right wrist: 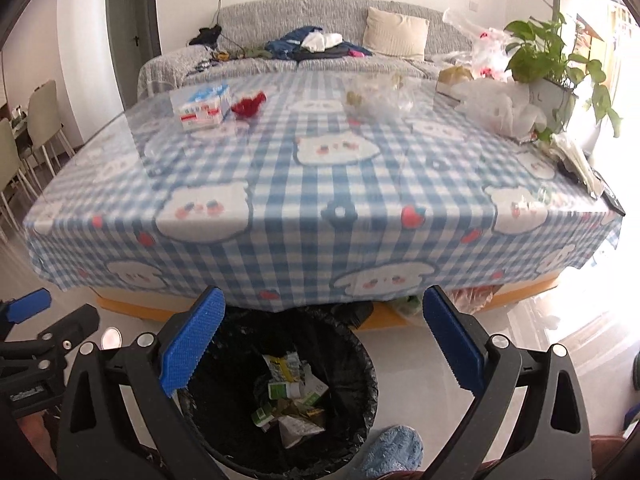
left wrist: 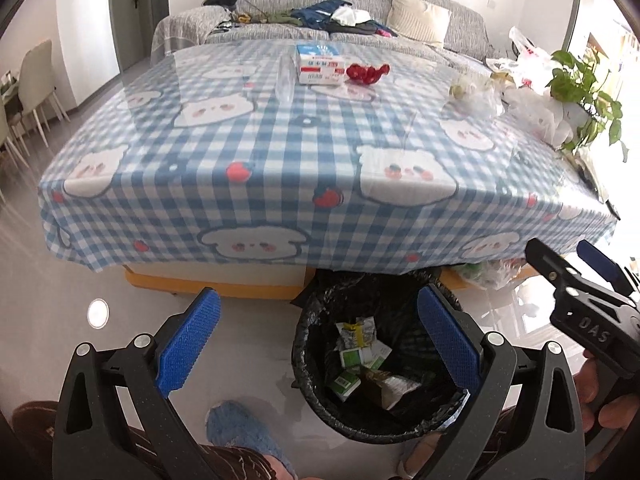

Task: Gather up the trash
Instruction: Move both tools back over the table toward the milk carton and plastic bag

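Two hand-held grippers, left point(left wrist: 318, 340) and right point(right wrist: 320, 340), both wide, empty, above trash bin point(right wrist: 360, 436)

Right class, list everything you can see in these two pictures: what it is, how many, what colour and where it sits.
Table: one, blue-white checked cloth, centre.
Bin: one, black liner, on the floor before the table.
Wrappers: several, green and white, inside the bin.
Carton: one, white-blue, far left of the table.
Red scrap: one, right of the carton.
Clear bottle: one, left of the carton.
Plastic bags: several, clear and white, table's far right.
Plant: one, green, white pot, right edge.
Sofa: one, grey, behind, with clothes.
Slipper: blue, by the bin.
Left gripper: open, blue pads.
Right gripper: open, above the bin.
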Demonstrator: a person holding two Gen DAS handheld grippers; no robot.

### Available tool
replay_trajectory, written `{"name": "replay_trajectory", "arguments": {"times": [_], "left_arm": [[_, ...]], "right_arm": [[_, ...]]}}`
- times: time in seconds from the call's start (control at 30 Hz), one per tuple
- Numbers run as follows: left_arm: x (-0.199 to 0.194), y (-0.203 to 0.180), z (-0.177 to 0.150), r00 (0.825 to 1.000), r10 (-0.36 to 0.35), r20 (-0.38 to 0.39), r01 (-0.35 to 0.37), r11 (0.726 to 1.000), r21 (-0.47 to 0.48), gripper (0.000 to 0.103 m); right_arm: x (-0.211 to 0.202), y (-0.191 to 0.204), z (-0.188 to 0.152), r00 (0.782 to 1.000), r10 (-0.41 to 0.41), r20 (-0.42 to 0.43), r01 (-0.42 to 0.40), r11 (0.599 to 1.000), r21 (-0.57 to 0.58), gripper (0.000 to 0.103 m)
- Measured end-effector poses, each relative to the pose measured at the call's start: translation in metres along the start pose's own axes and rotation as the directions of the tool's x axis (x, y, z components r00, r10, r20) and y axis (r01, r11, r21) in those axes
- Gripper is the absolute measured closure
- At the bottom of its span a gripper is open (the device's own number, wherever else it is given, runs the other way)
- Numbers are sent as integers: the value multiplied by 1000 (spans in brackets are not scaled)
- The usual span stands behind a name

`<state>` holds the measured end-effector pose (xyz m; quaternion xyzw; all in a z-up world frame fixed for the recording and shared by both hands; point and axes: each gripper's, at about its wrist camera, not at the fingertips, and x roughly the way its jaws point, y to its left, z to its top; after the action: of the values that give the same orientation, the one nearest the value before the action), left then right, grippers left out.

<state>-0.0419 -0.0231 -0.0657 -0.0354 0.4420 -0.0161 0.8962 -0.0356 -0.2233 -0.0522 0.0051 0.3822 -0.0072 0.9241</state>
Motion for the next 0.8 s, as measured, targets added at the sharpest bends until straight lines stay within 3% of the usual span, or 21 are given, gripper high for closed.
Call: {"name": "replay_trajectory", "arguments": {"times": [0.3,0.8], "left_arm": [[-7,1,37,1000,-8,21,8,1000,-11,6],[16,4,103,1000,8,12,-8,1000,-22,6]], "right_arm": [[-15,-7,35,998,-3,59,4,1000,-13,8],[23,-38,93,998,-42,46,43,999,-7,8]]}}
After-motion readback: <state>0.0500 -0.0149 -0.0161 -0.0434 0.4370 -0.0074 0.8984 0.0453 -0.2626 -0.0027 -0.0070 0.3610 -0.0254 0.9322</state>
